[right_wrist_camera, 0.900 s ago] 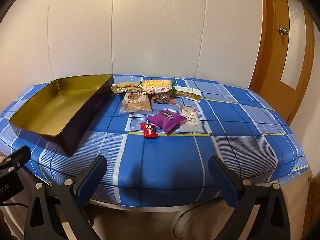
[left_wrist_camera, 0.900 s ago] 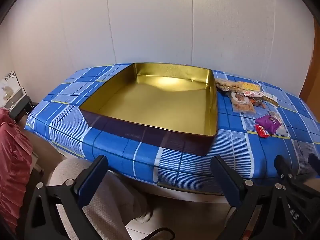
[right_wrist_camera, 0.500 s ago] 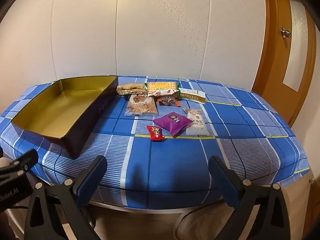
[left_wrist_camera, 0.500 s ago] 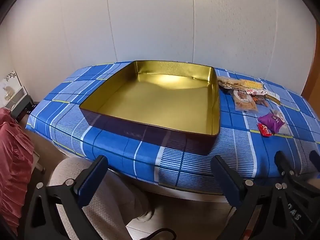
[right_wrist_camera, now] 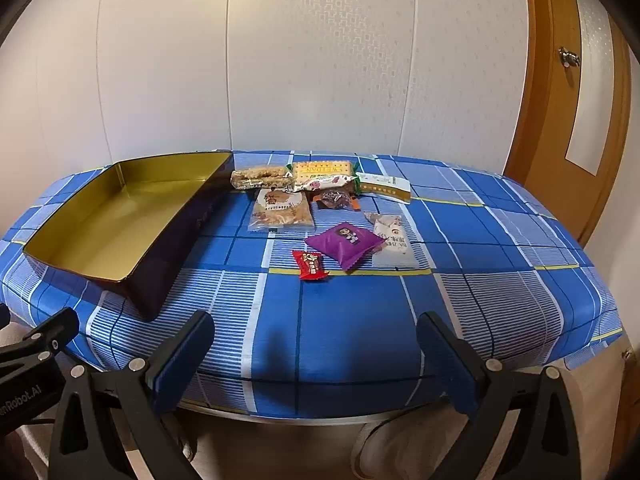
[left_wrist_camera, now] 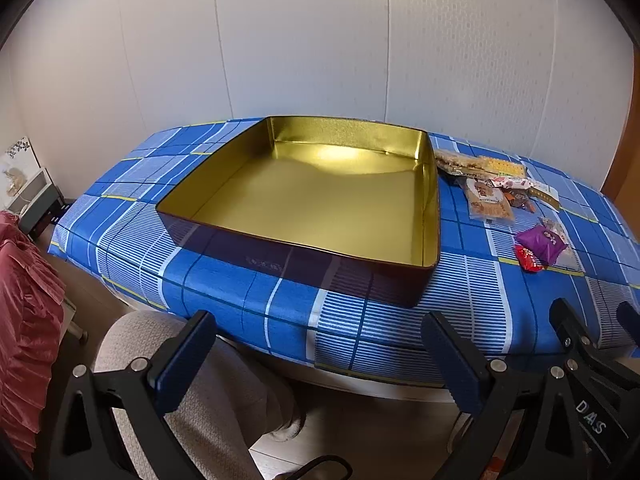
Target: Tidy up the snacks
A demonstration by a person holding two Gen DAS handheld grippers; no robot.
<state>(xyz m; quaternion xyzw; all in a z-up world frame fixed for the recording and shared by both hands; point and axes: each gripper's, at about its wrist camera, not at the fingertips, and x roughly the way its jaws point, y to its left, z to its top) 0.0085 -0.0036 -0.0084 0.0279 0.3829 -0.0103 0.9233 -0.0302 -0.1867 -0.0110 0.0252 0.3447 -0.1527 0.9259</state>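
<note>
Both grippers slightly nearer the table (right_wrist_camera: pixel 360 320).

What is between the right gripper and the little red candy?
Nothing but bare blue checked cloth. In the right wrist view, the right gripper is open at the table's near edge, and the red candy lies farther in, with no snack between.

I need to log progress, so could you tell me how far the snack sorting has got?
Nothing is done yet: the gold tin is empty. Nothing is in hand either; the left gripper and right gripper are both open, short of the table. All the snacks remain on the blue cloth, including the red candy and purple packet.
</note>
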